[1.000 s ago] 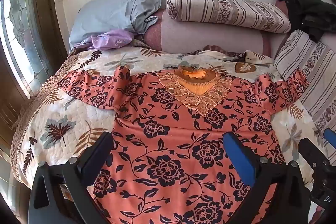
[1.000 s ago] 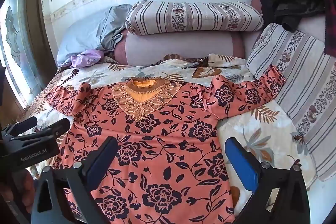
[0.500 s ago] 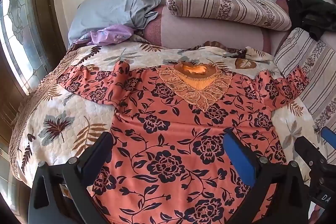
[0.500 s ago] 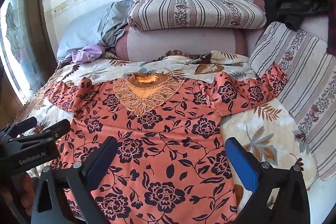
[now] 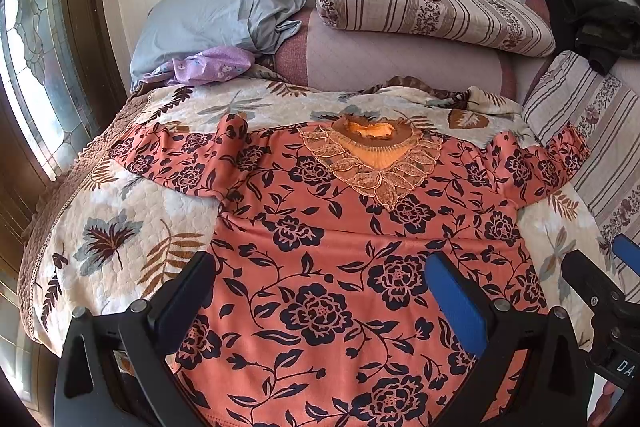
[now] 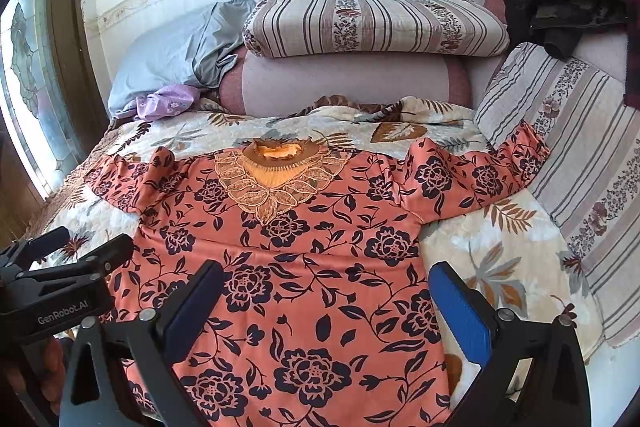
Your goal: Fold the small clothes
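Observation:
An orange blouse with dark flowers and a lace collar (image 5: 340, 247) (image 6: 312, 267) lies flat, face up, on the leaf-print bedspread (image 5: 120, 227), both sleeves spread out. My left gripper (image 5: 320, 287) is open and empty above the blouse's lower left part. My right gripper (image 6: 326, 299) is open and empty above its lower right part. The right gripper shows at the right edge of the left wrist view (image 5: 600, 291). The left gripper shows at the left edge of the right wrist view (image 6: 68, 267).
A grey pillow (image 5: 216, 15), a purple cloth (image 5: 208, 67) and a striped bolster (image 5: 432, 11) lie at the bed's head. A striped cushion (image 6: 568, 155) lines the right side, with dark clothes (image 6: 560, 7) above. A window (image 5: 28, 75) is at left.
Both grippers have drawn slightly forward over the blouse; the blouse sits a little lower in both views. Jaws stay open and the blouse has not moved.

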`<state>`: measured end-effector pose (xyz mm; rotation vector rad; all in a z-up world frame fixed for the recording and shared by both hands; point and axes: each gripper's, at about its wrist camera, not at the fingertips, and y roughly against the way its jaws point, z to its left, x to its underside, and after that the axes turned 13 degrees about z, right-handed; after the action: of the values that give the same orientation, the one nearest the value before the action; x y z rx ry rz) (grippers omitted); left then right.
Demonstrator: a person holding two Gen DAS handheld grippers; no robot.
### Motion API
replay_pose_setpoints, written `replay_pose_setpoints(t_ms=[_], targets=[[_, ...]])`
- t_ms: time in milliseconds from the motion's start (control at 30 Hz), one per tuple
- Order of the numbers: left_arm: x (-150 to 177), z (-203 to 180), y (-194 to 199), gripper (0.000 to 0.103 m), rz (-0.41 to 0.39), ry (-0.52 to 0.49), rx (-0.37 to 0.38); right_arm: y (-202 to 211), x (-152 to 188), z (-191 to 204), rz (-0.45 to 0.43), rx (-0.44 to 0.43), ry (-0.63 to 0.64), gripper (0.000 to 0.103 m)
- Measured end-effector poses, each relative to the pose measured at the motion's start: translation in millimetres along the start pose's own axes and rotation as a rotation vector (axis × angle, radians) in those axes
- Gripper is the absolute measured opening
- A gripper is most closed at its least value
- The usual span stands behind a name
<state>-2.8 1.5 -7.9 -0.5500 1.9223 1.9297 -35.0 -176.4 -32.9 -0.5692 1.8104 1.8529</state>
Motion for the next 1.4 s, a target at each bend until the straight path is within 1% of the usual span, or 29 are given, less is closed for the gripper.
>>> replay_pose_setpoints(t_ms=[1400], targets=[[-0.5,1.9,1.6,0.103,-0.008,0.006,0.007,1.9,-5.9,5.8,-0.008,0.01,0.024,0.103]])
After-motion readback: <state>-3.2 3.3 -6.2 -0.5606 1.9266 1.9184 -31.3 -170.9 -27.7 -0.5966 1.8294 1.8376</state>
